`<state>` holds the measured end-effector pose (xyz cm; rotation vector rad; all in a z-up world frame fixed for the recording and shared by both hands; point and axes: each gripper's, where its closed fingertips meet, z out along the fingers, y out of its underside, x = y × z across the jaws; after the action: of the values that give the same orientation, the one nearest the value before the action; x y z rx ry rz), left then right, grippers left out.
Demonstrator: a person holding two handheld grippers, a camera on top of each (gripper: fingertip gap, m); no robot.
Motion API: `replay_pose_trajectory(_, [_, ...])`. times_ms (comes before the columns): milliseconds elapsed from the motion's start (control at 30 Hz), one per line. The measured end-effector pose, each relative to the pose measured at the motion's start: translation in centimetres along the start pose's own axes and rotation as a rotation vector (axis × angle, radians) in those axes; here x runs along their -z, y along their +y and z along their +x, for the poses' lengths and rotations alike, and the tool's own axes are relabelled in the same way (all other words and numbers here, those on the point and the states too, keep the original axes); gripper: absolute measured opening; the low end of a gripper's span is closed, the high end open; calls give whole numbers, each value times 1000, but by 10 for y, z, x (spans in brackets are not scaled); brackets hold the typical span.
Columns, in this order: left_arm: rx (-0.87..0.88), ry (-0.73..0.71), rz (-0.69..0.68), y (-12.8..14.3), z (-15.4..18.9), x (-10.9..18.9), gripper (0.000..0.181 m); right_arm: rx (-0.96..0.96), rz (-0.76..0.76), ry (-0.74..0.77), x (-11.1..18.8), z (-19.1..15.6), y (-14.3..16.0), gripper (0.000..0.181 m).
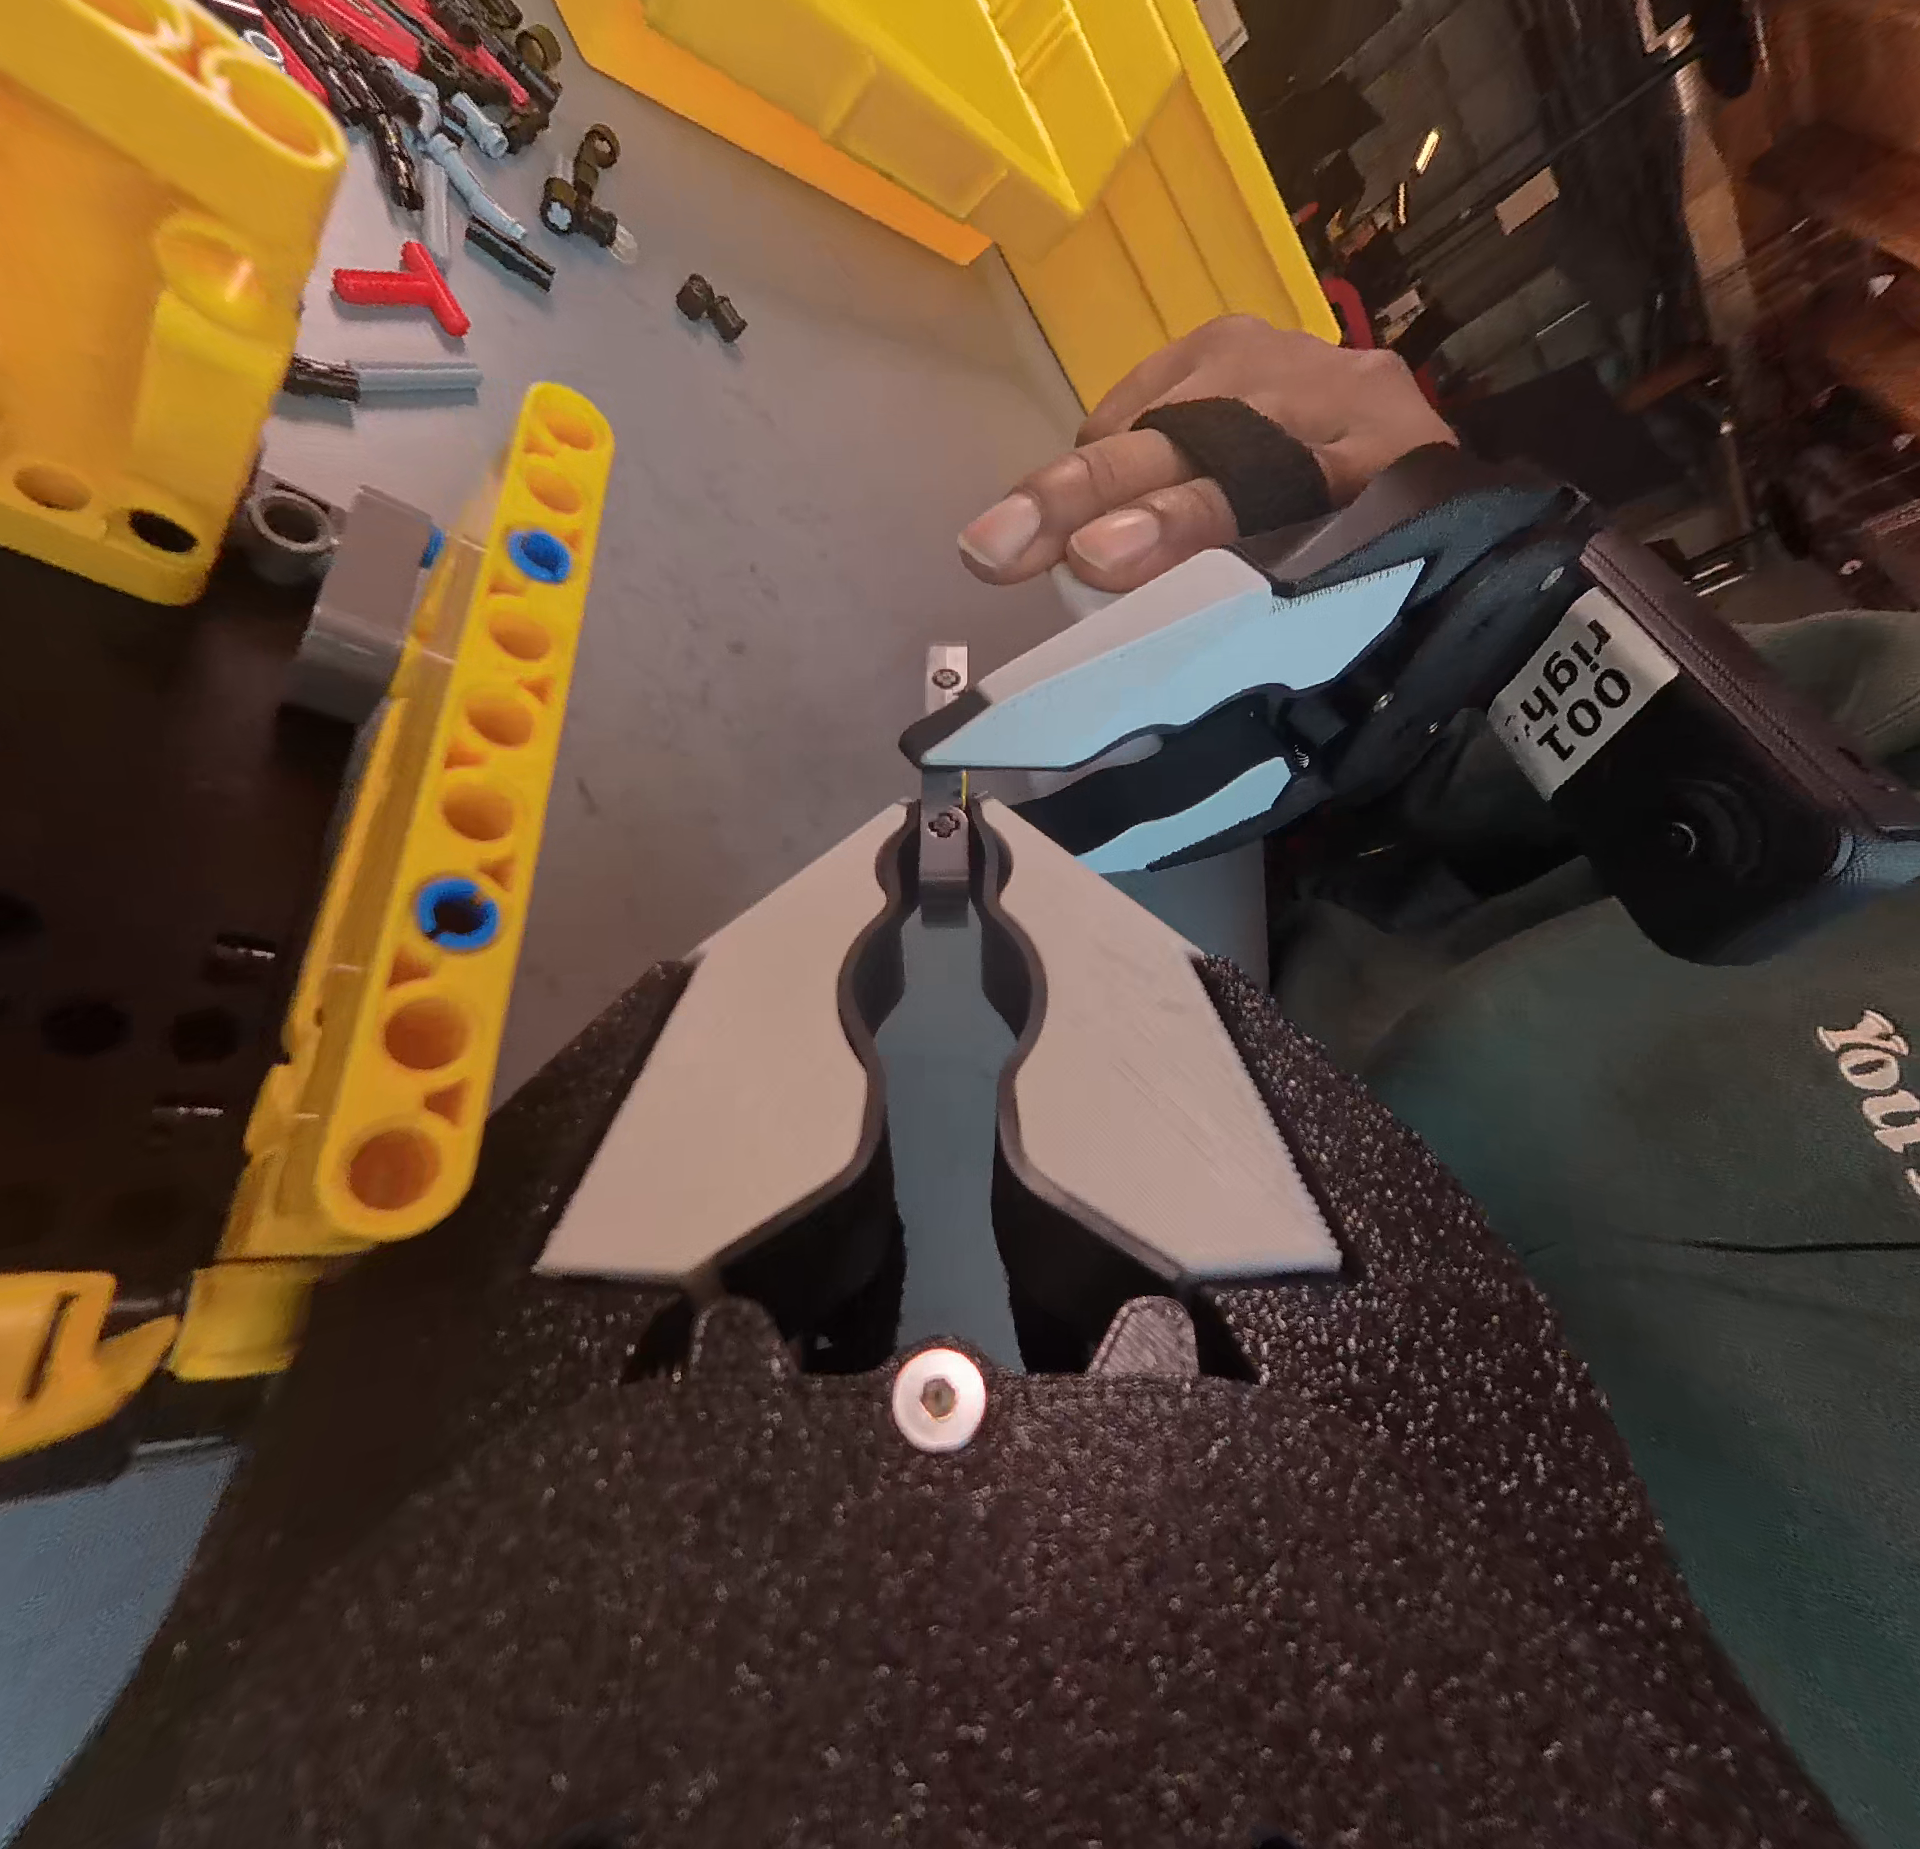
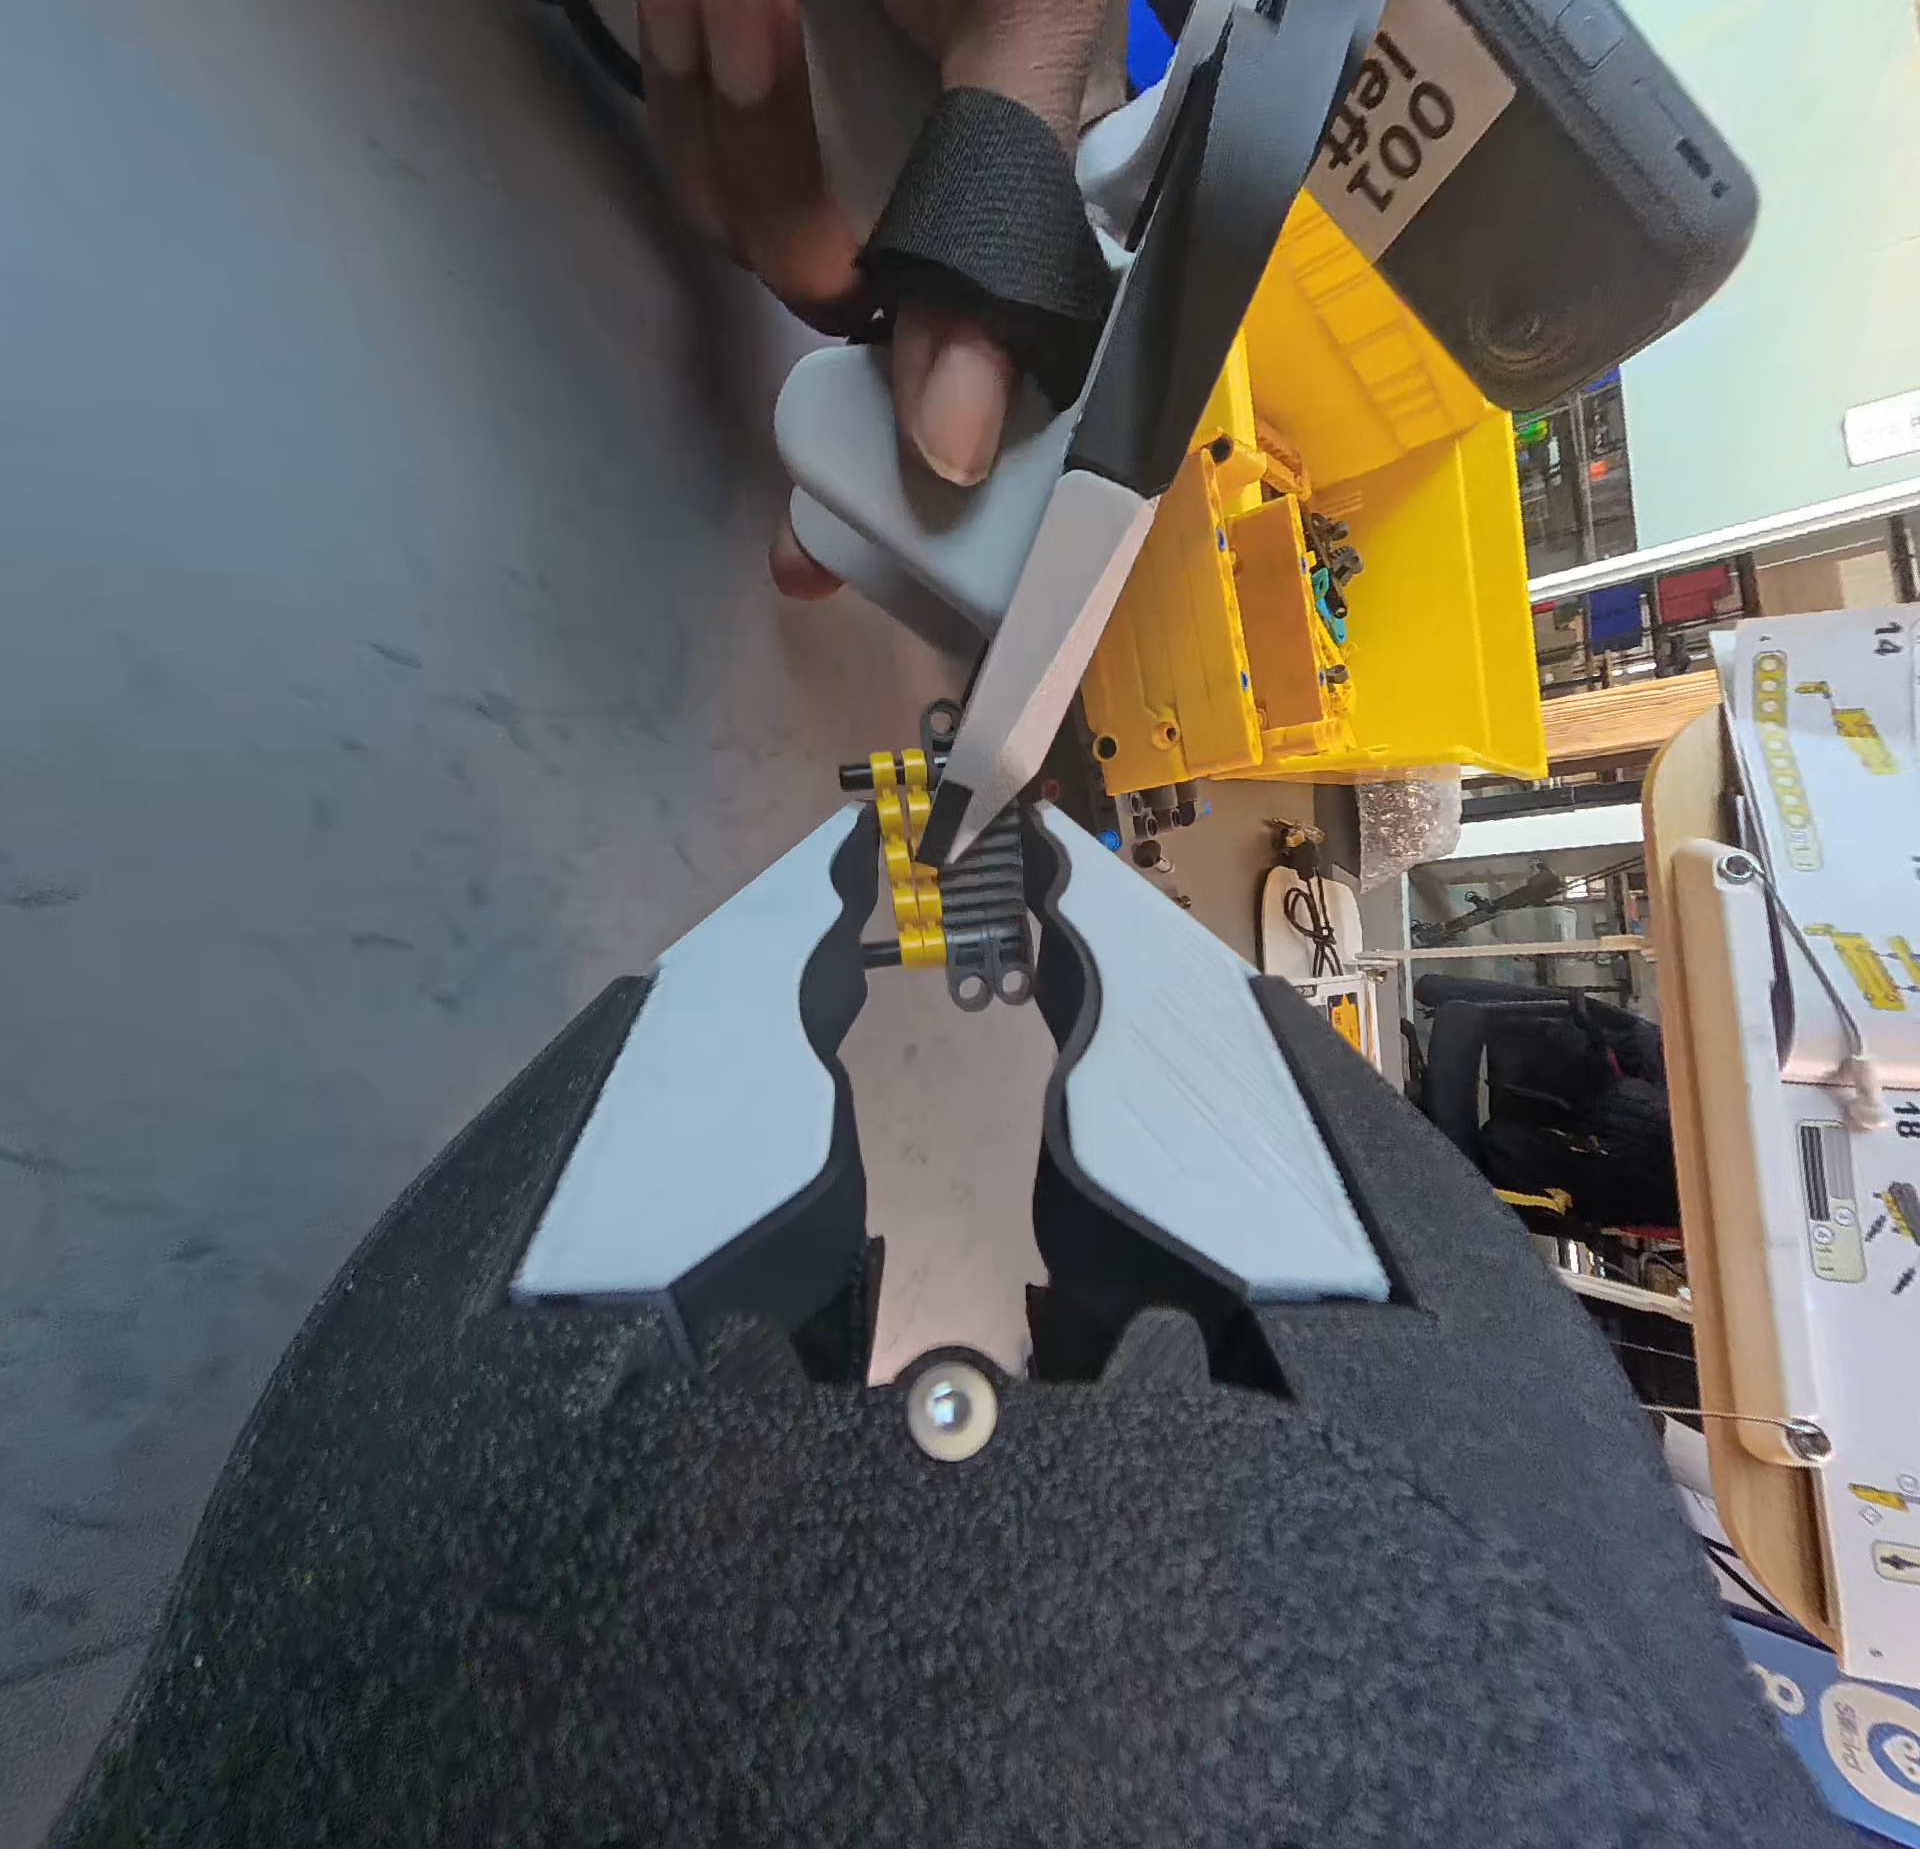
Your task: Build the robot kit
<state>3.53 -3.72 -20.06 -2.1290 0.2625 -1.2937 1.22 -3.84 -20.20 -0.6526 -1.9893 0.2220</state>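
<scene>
My left fingers (image 1: 948, 825) pinch a small black connector (image 1: 943, 854) at their tips. My right fingers (image 2: 948, 843) clamp a yellow and dark grey beam assembly (image 2: 951, 900) between them, with the left tips touching it from above, over the grey counter (image 2: 312, 656). A long yellow beam (image 1: 473, 833) lies to the left of my left fingers

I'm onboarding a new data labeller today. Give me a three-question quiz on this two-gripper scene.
1. True or false: the left gripper is shut on a small black piece.
2. Which colours make up the small assembly between the right gripper fingers? A) red and blue B) yellow and dark grey C) green and white
3. What colour are the pins in the long yellow beam?

Key: 1 true; 2 B; 3 blue.
</scene>
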Motion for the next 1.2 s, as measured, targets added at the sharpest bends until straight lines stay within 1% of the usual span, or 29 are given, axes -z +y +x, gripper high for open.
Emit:
replay_pose_trajectory(67, [5,2,11,-1,1,0,6,-12,-7,-4,0,0,-1,27])
replay_pose_trajectory(133, [7,2,18,-1,1,0,6,-67,-5,-27,0,0,-2,25])
replay_pose_trajectory(233, [26,41,47,-3,6,1,7,-130,25,-38,4,3,-5,22])
replay_pose_trajectory(433, [56,72,59,0,6,0,7,-164,43,-75,4,-1,-5,22])
replay_pose_trajectory(633, [123,178,117,-7,15,7,6,-166,123,-34,8,7,-11,26])
replay_pose_trajectory(767, [144,230,151,-12,21,12,6,-306,217,-111,19,6,-17,48])
replay_pose_trajectory(833, [152,238,167,-14,20,15,6,-341,225,-115,23,9,-12,50])
replay_pose_trajectory(900, [152,243,171,-14,21,16,6,-343,211,-103,24,12,-7,48])
replay_pose_trajectory(1033, [129,235,155,-12,24,14,6,-311,194,-75,22,13,-4,35])
replay_pose_trajectory(1133, [120,237,154,-12,25,14,6,-333,200,-93,23,13,-5,34])
replay_pose_trajectory(1200, [72,196,143,-10,23,14,8,-342,198,-112,23,11,-5,34])
